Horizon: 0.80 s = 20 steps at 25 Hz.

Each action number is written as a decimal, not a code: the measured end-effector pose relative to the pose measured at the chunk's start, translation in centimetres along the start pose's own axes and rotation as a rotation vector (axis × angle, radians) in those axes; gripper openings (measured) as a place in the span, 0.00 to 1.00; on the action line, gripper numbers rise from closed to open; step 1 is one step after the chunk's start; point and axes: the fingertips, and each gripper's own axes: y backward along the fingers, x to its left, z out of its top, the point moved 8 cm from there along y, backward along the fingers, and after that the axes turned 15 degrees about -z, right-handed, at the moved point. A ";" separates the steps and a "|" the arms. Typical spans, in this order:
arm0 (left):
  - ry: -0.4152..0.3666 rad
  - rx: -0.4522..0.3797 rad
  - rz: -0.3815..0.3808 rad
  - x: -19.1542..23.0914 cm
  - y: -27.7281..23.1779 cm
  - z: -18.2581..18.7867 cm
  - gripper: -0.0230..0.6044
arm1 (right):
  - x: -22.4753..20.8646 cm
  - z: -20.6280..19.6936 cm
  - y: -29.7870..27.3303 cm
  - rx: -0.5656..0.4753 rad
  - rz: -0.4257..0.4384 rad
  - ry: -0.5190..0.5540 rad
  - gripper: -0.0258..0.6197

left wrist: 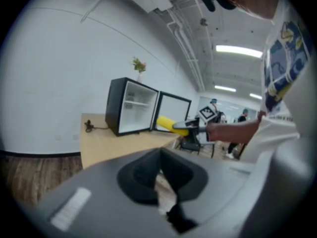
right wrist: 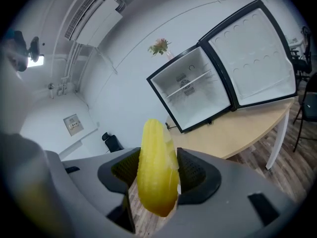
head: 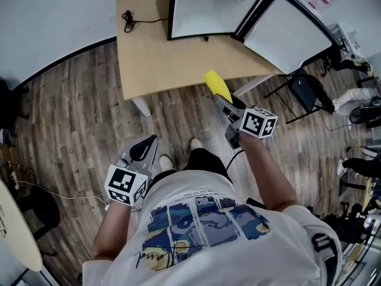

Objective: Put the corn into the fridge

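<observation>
My right gripper (head: 221,96) is shut on a yellow corn cob (head: 217,86), held out over the floor just short of the table's front edge. In the right gripper view the corn (right wrist: 157,166) stands upright between the two dark pads. The black mini fridge (head: 209,8) stands on the wooden table (head: 155,58) with its door (head: 290,28) swung wide open to the right; its white inside (right wrist: 190,90) with one shelf is bare. My left gripper (head: 144,148) hangs low by the person's left side, jaws shut with nothing in them. The left gripper view also shows the corn (left wrist: 171,125) and fridge (left wrist: 131,105).
A black cable (head: 128,20) lies on the table's back left corner. A black chair (head: 309,94) stands right of the table under the open door. The person's feet (head: 166,161) are on wood flooring. A small plant (right wrist: 159,46) tops the fridge.
</observation>
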 end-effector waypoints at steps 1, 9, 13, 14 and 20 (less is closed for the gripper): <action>0.004 -0.007 0.001 0.5 -0.1 0.1 0.05 | -0.2 0.4 -0.8 -0.006 -0.013 0.000 0.39; 0.034 -0.006 0.039 5.4 -2.1 1.9 0.05 | -2.8 4.9 -9.7 -0.031 -0.073 -0.046 0.39; 0.039 -0.014 0.096 8.1 -3.4 4.2 0.05 | -4.9 7.3 -14.6 -0.015 -0.084 -0.043 0.39; 0.039 -0.015 0.111 8.9 -3.8 4.8 0.05 | -5.3 7.9 -15.9 -0.011 -0.083 -0.036 0.39; 0.047 0.004 0.190 13.0 -6.6 7.6 0.05 | -7.5 10.8 -24.1 0.028 -0.075 -0.013 0.39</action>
